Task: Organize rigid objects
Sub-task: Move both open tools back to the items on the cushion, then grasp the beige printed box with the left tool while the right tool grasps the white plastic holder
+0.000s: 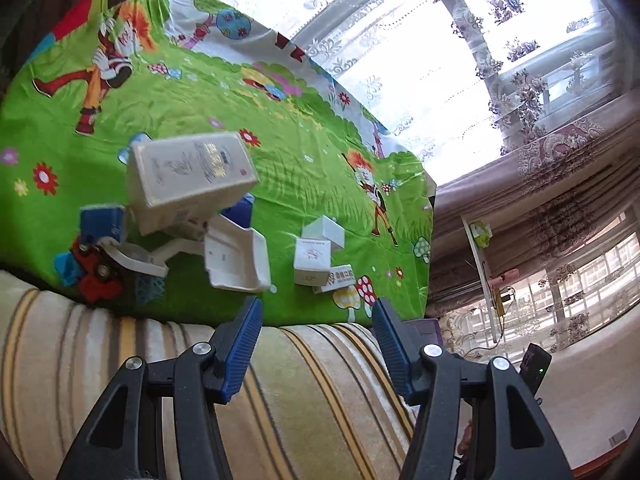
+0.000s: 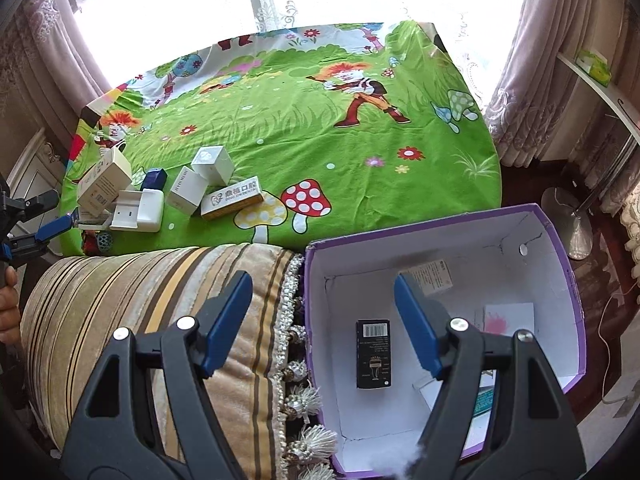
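Observation:
Several small boxes lie on the green cartoon cloth [image 2: 320, 136]: a cream carton [image 1: 192, 172], an open white tray [image 1: 236, 256], two white cubes [image 1: 314, 258] and a long printed box [image 2: 232, 198]. My left gripper [image 1: 318, 308] is open and empty over the striped cushion [image 1: 160, 360], short of the tray. Its blue fingertip [image 2: 60, 224] also shows in the right wrist view beside the pile. My right gripper [image 2: 322, 284] is open and empty above the near-left corner of the purple box [image 2: 560, 216], where a black carton [image 2: 373, 354] lies on the white floor.
A red toy car [image 1: 96, 276] and blue boxes [image 1: 102, 226] lie at the pile's left end. Papers and packets [image 2: 508, 316] lie in the purple box. Curtains [image 1: 520, 184] and a white shelf [image 2: 600, 80] stand beyond the table. A hand [image 2: 8, 308] shows at the left edge.

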